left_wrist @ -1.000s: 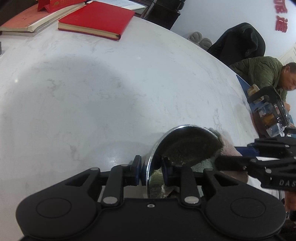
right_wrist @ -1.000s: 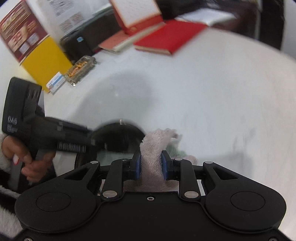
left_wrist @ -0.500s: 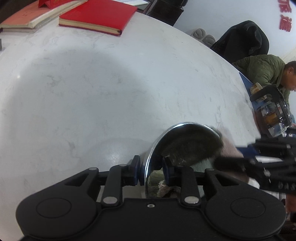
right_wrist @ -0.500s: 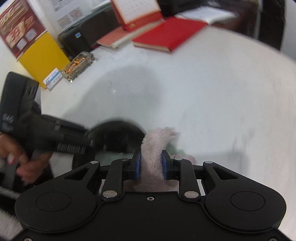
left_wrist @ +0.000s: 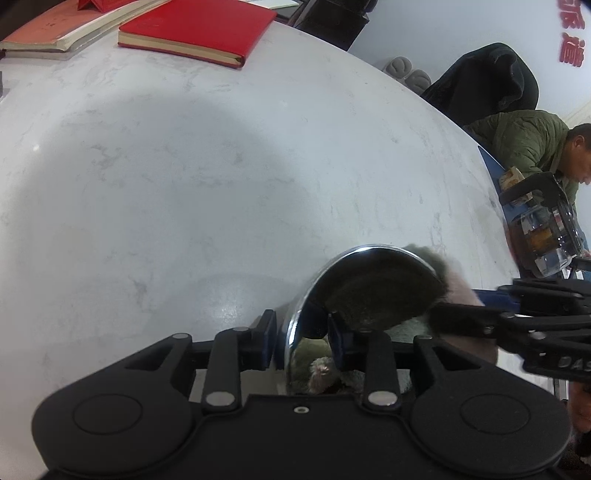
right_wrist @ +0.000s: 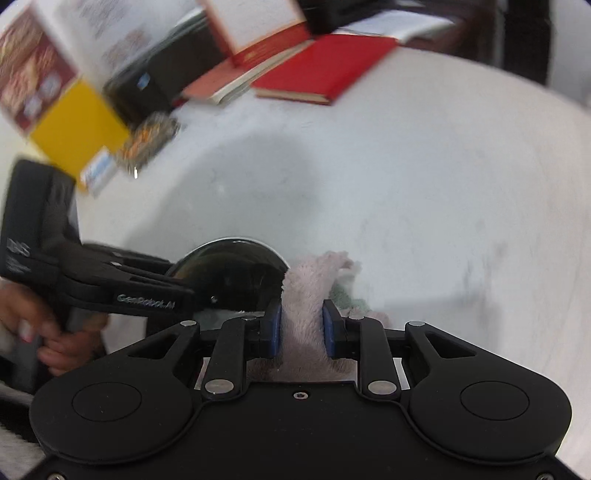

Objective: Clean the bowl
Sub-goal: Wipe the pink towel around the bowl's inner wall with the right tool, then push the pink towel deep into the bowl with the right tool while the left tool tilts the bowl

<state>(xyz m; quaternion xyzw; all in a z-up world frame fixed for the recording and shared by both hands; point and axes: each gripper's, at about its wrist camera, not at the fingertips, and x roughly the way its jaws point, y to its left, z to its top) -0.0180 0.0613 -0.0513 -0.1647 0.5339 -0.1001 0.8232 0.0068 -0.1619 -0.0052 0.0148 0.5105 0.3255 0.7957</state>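
A shiny steel bowl (left_wrist: 376, 291) stands tilted on its edge on the white marble table (left_wrist: 184, 184). My left gripper (left_wrist: 301, 332) is shut on its rim, one pad outside the wall and one inside. From the right wrist view the bowl (right_wrist: 229, 273) shows dark, with the left gripper (right_wrist: 147, 291) reaching in from the left. My right gripper (right_wrist: 301, 325) is shut on a fluffy pink and green cloth (right_wrist: 306, 288), which lies against the bowl's right edge. In the left wrist view the cloth (left_wrist: 461, 291) sits behind the rim.
Red books (left_wrist: 195, 29) lie at the table's far edge. A yellow and red booklet (right_wrist: 77, 125), a small snack tray (right_wrist: 151, 144) and a black box (right_wrist: 155, 81) stand far left. A person in a green jacket (left_wrist: 524, 144) sits beyond the right edge. A hand (right_wrist: 55, 343) holds the left gripper.
The cloth has shifted a little against the bowl's right edge, and the right view has tilted slightly. The left pads stand a touch wider on the rim. The bowl stays tilted in place.
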